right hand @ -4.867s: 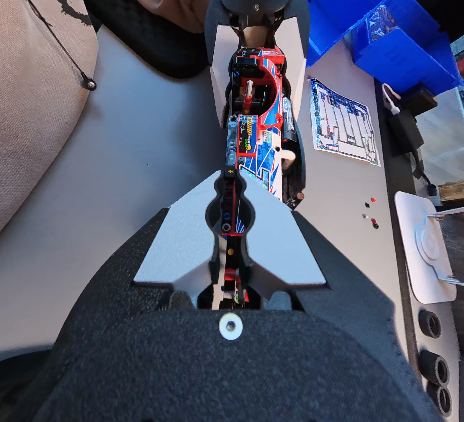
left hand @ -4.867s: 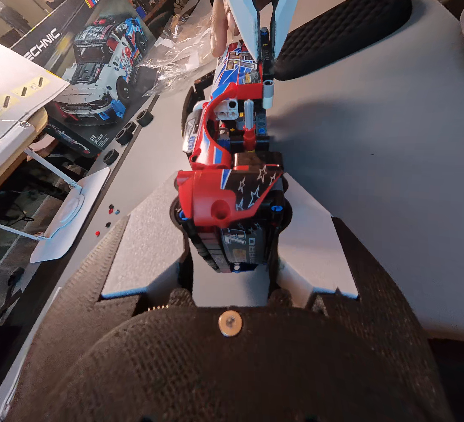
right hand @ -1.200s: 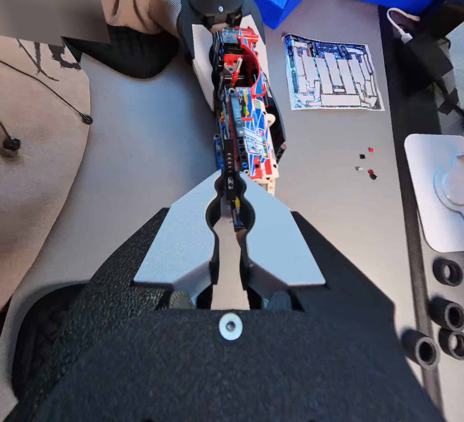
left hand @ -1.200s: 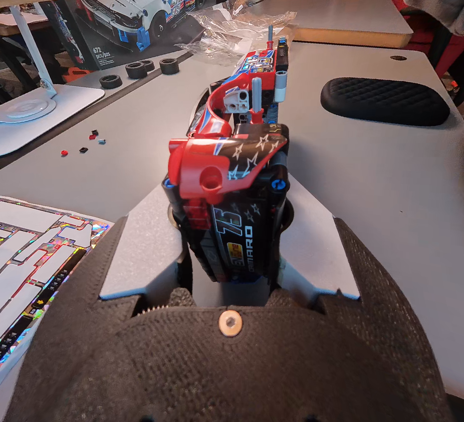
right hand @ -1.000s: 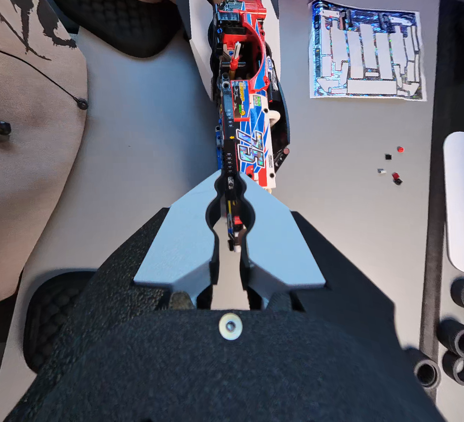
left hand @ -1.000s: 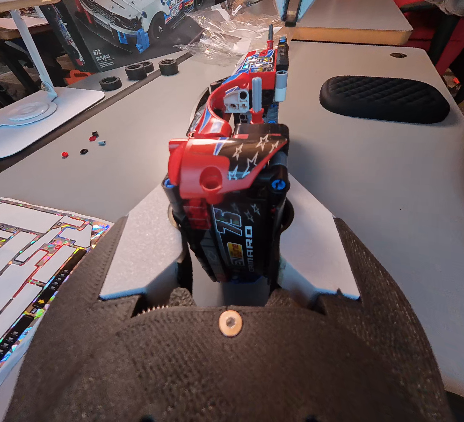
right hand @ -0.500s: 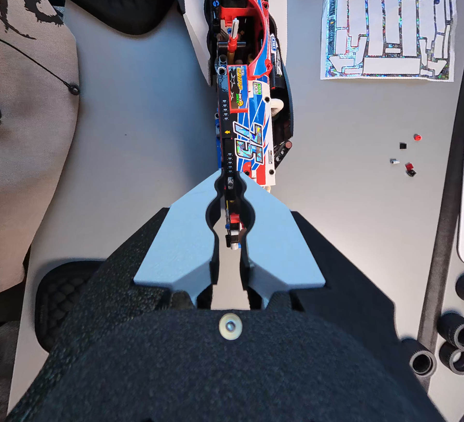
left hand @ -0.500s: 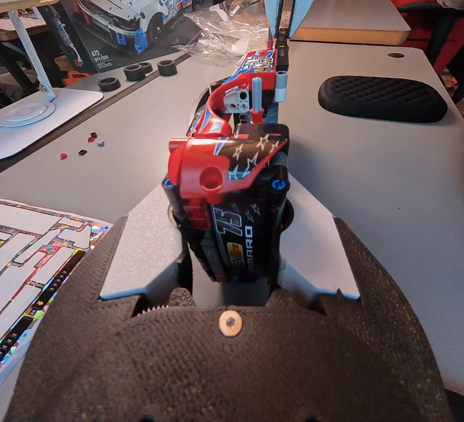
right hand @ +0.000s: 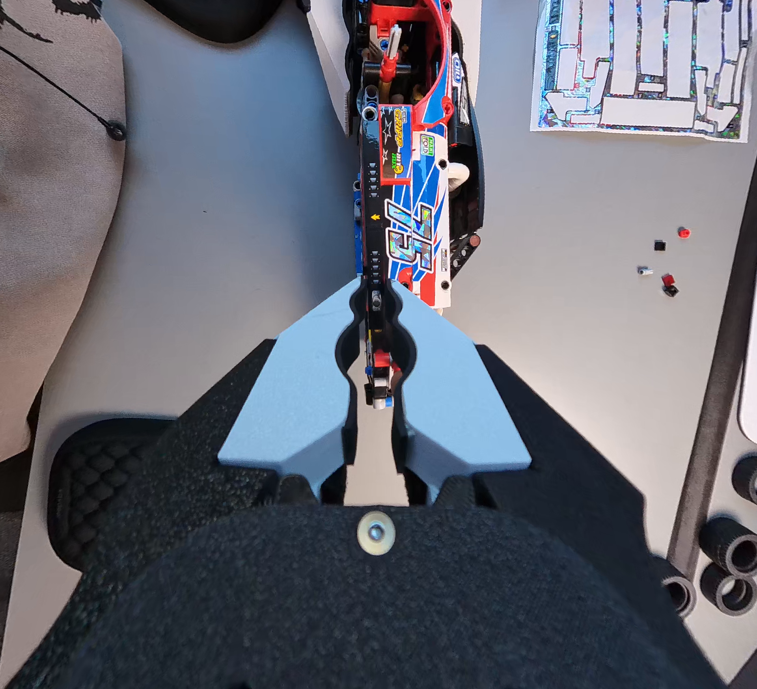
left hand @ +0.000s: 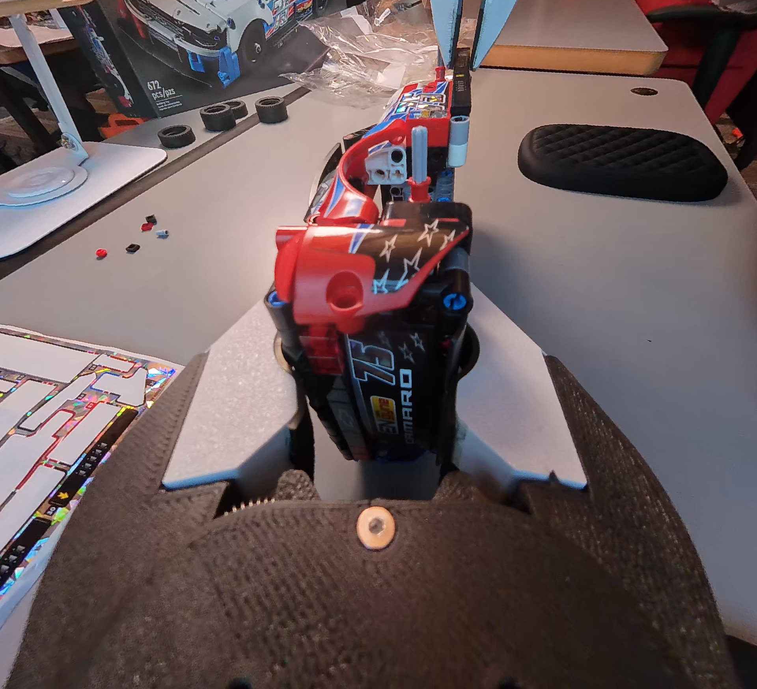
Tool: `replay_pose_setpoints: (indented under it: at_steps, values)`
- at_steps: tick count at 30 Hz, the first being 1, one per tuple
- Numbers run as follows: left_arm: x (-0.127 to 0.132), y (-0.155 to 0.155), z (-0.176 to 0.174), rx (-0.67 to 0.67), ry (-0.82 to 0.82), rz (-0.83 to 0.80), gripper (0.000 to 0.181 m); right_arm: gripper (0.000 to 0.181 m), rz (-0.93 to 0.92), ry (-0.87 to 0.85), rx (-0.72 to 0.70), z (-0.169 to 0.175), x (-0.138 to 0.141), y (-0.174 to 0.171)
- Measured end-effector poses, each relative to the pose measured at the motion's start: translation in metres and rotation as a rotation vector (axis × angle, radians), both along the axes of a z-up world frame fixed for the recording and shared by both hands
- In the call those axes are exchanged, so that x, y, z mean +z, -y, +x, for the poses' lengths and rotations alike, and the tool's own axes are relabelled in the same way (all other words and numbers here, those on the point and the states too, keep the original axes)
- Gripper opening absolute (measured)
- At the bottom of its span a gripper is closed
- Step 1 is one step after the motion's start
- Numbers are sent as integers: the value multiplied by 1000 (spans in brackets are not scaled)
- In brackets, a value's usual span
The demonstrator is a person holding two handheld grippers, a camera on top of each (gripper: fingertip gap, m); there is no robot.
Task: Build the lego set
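A partly built red, black, white and blue lego car (left hand: pixel 368 268) lies on its side along the grey table (left hand: pixel 614 321). My left gripper (left hand: pixel 368 300) is shut on its black rear end. The car also shows in the right wrist view (right hand: pixel 413 219), running away from me. My right gripper (right hand: pixel 375 284) comes down from above at the car's far end, jaws closed on the thin black beam (right hand: pixel 373 219) along its upper edge. It shows in the left wrist view (left hand: pixel 465 51) too. The car's far tip shows between its fingers (right hand: pixel 299 382).
A shiny sticker sheet (left hand: pixel 61 415) lies at my left. Several loose black tyres (left hand: pixel 221 116), small loose pieces (left hand: pixel 131 239), the set's box (left hand: pixel 229 14), plastic bags (left hand: pixel 368 51) and a lamp base (left hand: pixel 49 186) sit beyond. A black wrist pad (left hand: pixel 618 161) lies on the right. Left tips to right tips: about 12 cm.
The right gripper, lifted clear above the car a second ago, has come down onto the black beam at the car's far end. The left gripper and car have stayed in place.
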State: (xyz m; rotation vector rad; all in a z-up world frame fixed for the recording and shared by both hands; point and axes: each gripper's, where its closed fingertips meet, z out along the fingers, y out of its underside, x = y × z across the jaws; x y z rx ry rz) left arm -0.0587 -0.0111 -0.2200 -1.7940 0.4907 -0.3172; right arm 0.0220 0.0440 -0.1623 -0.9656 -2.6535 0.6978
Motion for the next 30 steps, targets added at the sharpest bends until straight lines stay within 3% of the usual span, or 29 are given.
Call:
replay_pose_setpoints:
  at_steps: [8, 30]
  values:
    - [0, 0, 0, 0, 3, -2, 77, 11, -6, -12, -3, -3, 1, -1]
    - [0, 0, 0, 4, 3, -3, 77, 5, 41, -15, -64, -3, 0, 0]
